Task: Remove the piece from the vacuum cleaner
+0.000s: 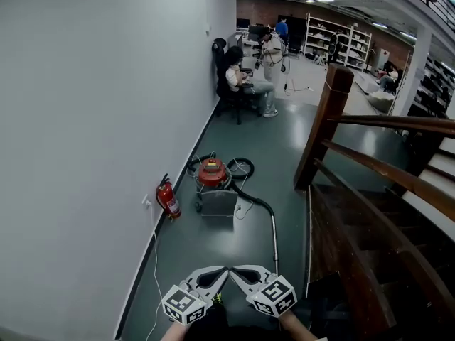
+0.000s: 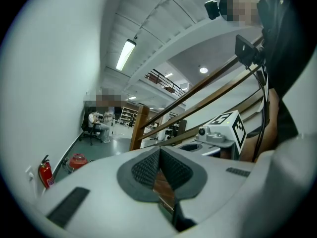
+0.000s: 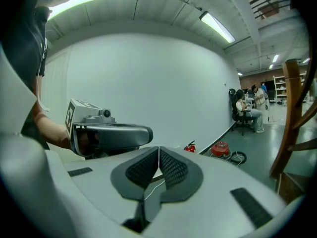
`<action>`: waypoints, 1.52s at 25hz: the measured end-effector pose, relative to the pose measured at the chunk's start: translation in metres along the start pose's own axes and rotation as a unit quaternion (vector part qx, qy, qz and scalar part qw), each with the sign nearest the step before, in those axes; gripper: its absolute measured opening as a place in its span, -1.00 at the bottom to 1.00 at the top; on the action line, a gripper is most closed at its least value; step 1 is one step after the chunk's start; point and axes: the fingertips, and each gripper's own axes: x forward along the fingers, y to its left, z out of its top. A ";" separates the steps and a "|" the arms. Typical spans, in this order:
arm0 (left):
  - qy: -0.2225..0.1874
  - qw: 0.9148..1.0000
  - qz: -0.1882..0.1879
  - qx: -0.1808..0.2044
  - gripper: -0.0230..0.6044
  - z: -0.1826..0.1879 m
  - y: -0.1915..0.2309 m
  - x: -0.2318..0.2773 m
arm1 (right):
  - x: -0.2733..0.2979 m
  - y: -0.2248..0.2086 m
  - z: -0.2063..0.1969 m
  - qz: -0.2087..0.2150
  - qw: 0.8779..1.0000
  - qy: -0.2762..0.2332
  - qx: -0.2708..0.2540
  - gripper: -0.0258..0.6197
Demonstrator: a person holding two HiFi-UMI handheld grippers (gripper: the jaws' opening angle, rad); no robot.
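Approach step. Left gripper (image 1: 223, 271) and right gripper (image 1: 236, 270): jaws closed, empty. Vacuum cleaner (image 1: 212, 172) well ahead; next, walk closer.

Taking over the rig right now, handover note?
Left gripper: shut, empty.
Right gripper: shut, empty. The two are side by side, low in front of the person, well short of the vacuum.
Vacuum cleaner: red, on the floor by the wall, beside a fire extinguisher. Its hose runs into the wand lying on the floor along the staircase.
Done: nothing, no piece is off.
Left: approach, grip the piece, pull it free.
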 end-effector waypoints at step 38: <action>0.021 0.997 -0.066 -0.041 -0.89 0.035 0.208 0.052 | 0.174 -0.116 0.074 -0.039 0.998 0.047 0.011 -0.87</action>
